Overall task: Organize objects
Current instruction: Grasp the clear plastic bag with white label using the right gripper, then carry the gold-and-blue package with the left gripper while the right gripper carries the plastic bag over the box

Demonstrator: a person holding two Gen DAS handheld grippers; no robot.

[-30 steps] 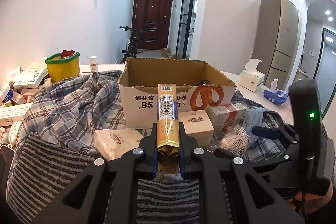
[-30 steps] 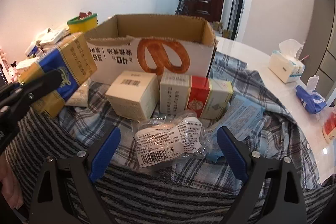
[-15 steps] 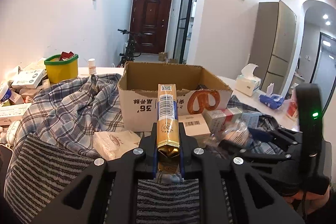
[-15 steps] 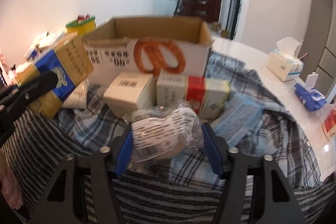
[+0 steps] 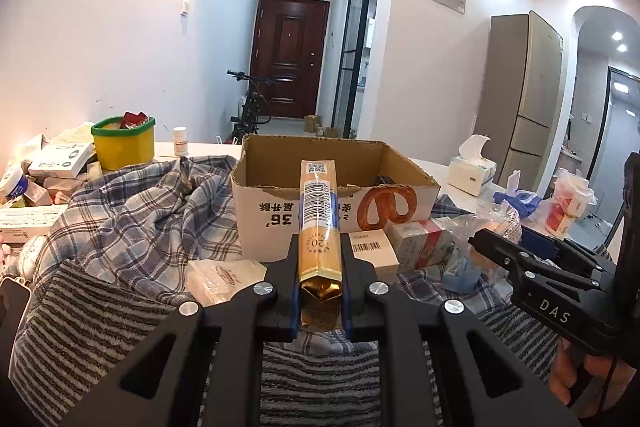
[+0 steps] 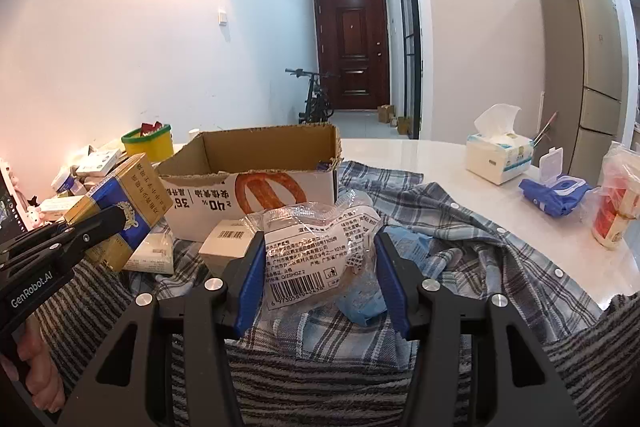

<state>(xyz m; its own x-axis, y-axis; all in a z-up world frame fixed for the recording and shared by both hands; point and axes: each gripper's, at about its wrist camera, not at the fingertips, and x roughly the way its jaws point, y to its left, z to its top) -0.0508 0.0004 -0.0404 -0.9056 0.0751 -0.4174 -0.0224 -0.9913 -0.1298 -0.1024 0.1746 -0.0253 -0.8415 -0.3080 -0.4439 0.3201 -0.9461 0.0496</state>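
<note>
Open cardboard box (image 6: 256,163) behind both held packs

A bicycle (image 6: 314,95) leans near the dark red door (image 6: 352,49), a tall fridge (image 6: 588,67) stands right

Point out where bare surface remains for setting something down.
Free: the white tabletop between the cardboard box and the tissue box, and the strip beside the plaid shirt before the blue pouch. Crowded: small boxes before the cardboard box, and the pile by the yellow tub.
</note>
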